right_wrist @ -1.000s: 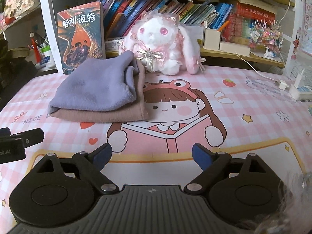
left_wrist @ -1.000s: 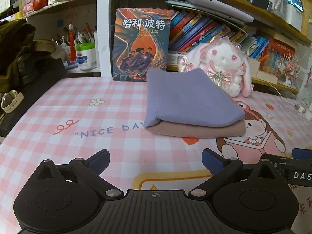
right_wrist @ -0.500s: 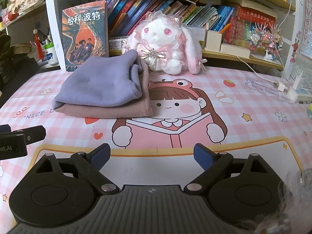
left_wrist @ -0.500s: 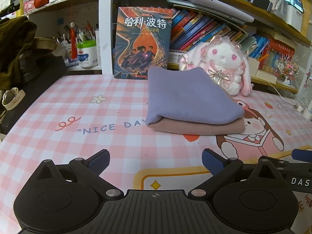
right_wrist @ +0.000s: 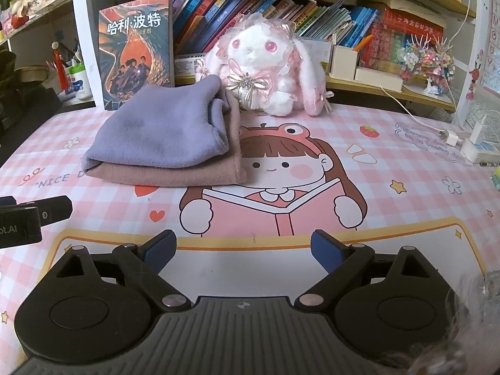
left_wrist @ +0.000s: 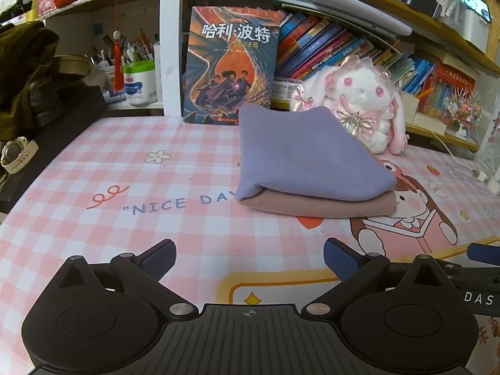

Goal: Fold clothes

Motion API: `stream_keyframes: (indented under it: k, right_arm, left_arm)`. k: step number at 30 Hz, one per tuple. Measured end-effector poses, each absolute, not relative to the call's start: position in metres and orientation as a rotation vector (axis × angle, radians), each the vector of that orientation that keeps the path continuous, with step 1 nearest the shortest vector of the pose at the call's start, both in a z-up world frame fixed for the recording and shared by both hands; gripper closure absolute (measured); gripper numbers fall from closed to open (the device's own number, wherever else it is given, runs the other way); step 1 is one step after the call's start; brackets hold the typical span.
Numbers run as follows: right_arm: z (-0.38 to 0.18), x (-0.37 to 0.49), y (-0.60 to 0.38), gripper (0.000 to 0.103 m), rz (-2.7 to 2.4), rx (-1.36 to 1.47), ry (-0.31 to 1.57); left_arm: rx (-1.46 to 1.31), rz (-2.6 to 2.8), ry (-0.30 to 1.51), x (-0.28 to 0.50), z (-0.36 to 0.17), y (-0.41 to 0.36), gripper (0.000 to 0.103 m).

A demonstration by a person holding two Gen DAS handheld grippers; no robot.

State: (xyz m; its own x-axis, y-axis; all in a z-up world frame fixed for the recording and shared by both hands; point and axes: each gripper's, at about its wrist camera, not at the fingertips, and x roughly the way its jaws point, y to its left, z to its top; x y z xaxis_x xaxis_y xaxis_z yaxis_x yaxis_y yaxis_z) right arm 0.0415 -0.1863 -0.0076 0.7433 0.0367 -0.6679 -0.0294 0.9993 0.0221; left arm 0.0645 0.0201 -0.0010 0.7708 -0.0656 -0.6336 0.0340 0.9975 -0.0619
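A folded purple cloth (left_wrist: 300, 159) lies on top of a folded dusty-pink cloth (left_wrist: 318, 207) on the pink checked table mat (left_wrist: 125, 181). The stack also shows in the right wrist view, purple (right_wrist: 162, 134) over pink (right_wrist: 175, 175). My left gripper (left_wrist: 250, 257) is open and empty, low over the mat, well short of the stack. My right gripper (right_wrist: 243, 251) is open and empty, in front and to the right of the stack. Part of the left gripper's body (right_wrist: 28, 218) shows at the left edge of the right wrist view.
A book (left_wrist: 231, 68) stands upright behind the stack, with a white plush rabbit (left_wrist: 362, 103) beside it. Shelves of books (right_wrist: 281, 9) line the back. A charger and cable (right_wrist: 475, 143) lie at the right. A dark bag (left_wrist: 25, 72) and a watch (left_wrist: 15, 156) sit at the left.
Both grippers have drawn slightly back and shifted, so the stack looks a little farther off. Both stay open. The cloths have not moved.
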Motion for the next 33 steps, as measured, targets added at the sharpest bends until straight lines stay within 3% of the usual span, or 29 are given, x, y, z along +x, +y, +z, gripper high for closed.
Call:
stream_keyframes:
  k: [33]
  right_arm:
    - [-0.0121, 0.0498, -0.183, 0.01, 0.04, 0.008, 0.755]
  left_arm:
    - [-0.042, -0.041, 0.71, 0.0706, -0.0046, 0.0215, 0.001]
